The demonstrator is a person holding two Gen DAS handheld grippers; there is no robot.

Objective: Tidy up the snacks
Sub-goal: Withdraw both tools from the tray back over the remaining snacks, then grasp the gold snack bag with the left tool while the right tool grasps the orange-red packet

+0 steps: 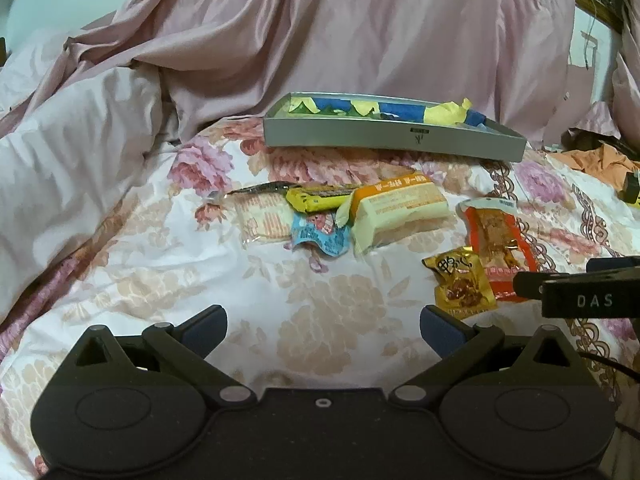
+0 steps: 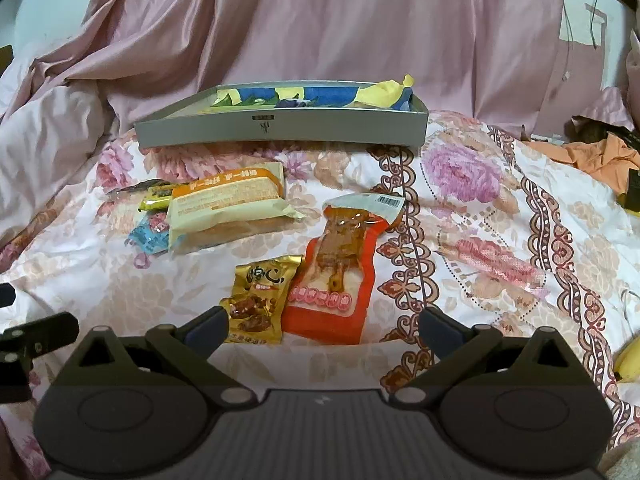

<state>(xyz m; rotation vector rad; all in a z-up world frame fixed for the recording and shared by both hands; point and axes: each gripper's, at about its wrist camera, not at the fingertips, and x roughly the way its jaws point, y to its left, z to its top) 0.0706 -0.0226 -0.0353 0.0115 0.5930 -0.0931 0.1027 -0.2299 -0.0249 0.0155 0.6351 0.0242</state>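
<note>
Snacks lie on a floral bedspread in front of a grey tray lined with blue and yellow paper. An orange and cream bread pack, a yellow bar, a blue packet and a pale cracker pack sit together. A red meat pouch and a gold packet lie just ahead of my right gripper, which is open and empty. My left gripper is open over bare bedspread, short of the snack pile.
Pink satin bedding is heaped behind the tray and to the left. Orange cloth lies at the far right, and a banana shows at the right edge. The right gripper's body reaches in beside the gold packet.
</note>
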